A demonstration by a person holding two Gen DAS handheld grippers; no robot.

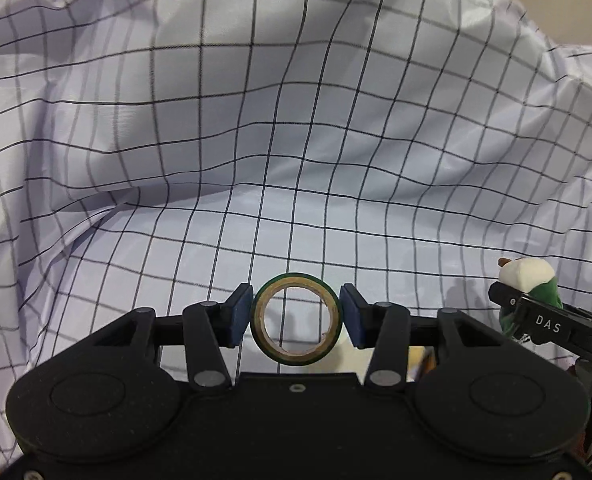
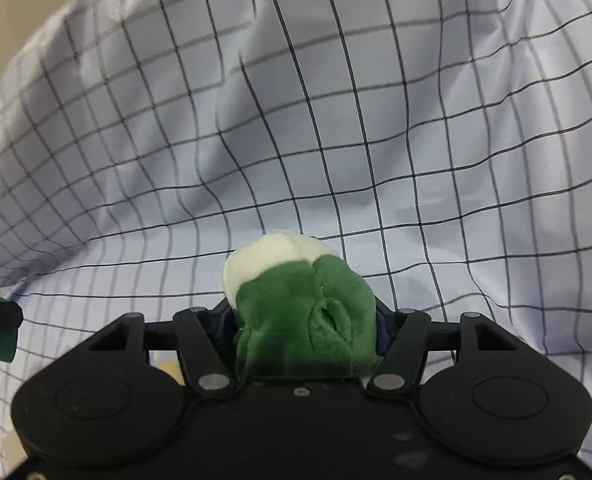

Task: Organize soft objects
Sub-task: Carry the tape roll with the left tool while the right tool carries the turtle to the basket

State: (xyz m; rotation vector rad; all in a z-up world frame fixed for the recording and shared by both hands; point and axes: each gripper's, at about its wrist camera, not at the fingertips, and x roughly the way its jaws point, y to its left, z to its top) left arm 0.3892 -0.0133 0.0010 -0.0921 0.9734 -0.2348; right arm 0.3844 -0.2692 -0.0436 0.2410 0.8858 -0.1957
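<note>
Between the blue pads of the left tool [image 1: 296, 318] a green tape roll [image 1: 296, 319] stands upright, gripped at both sides, its hole facing the camera. Just to its right, the right tool [image 2: 305, 316] is clamped on a green and cream plush toy [image 2: 301, 304]. Behind and beneath both spreads a rumpled white checked cloth [image 1: 256, 140].

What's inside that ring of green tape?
Nothing fills the tape roll, held in the left gripper: through its hole only the checked cloth behind shows. What the cloth covers is hidden.
</note>
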